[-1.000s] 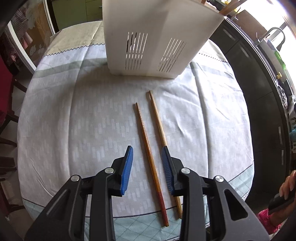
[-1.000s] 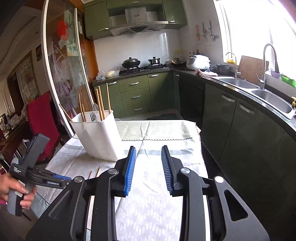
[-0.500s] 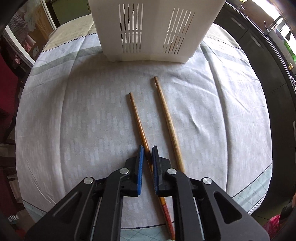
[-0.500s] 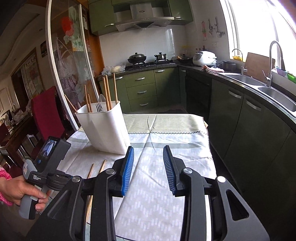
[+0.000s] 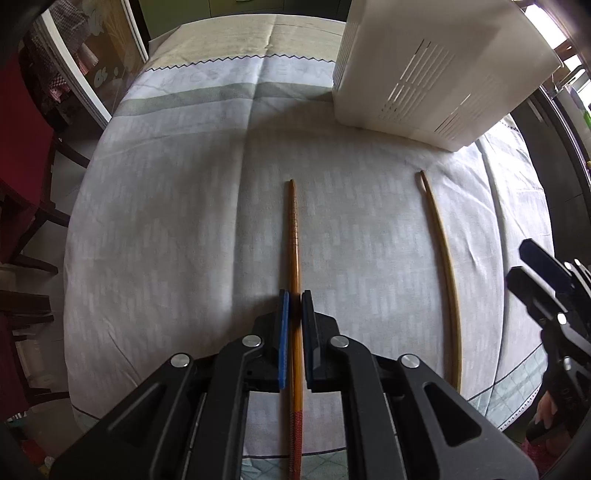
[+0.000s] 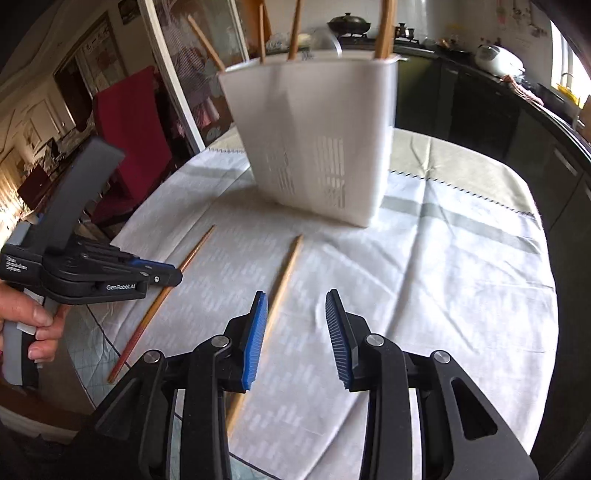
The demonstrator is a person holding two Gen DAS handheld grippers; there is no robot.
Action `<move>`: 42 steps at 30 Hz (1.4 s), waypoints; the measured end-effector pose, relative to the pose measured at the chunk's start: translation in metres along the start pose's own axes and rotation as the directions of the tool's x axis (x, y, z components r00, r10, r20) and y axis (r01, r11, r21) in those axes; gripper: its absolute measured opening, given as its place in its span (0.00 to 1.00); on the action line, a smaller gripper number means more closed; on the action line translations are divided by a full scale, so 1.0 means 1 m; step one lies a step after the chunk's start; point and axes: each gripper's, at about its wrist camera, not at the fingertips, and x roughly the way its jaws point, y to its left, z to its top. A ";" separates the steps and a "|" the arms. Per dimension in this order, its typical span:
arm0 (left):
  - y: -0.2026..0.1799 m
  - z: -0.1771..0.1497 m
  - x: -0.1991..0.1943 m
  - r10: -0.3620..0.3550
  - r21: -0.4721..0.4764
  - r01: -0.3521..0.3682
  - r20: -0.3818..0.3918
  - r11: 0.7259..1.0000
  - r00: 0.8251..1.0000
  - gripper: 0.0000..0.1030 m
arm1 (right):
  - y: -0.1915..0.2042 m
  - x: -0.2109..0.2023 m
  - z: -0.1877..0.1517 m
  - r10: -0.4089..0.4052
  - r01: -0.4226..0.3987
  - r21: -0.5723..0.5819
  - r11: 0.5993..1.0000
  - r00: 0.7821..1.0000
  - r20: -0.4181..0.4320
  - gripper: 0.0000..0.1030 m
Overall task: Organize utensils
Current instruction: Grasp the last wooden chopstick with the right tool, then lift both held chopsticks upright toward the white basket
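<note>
Chopstick (image 5: 294, 258) in clamped left gripper (image 5: 294, 299) (right agape)

A pale tablecloth (image 6: 424, 266) with a grey stripe covered the table. Beside the table stood a red chair (image 6: 136, 122), and behind were dark green cabinets (image 6: 480, 114), a black pot (image 6: 349, 23) and a white rice cooker (image 6: 498, 59).

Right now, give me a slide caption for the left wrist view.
Left gripper clamps the darker chopstick on the tablecloth; paler chopstick lies apart, near the white utensil holder.
</note>
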 end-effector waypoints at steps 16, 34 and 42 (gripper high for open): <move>-0.009 -0.002 0.000 -0.025 0.016 0.025 -0.005 1.000 1.000 0.10 | 0.035 0.077 0.016 -0.096 0.083 -0.087 0.993 0.983 -0.159 0.33; -0.018 0.015 0.005 0.057 0.045 -0.058 0.015 0.997 0.998 0.30 | 0.031 0.089 0.035 -0.105 0.080 -0.130 0.988 0.974 -0.199 0.08; -0.004 0.021 0.003 0.026 0.048 -0.026 0.005 0.999 1.000 0.06 | 0.031 0.087 0.036 -0.093 0.069 -0.133 0.989 0.978 -0.187 0.07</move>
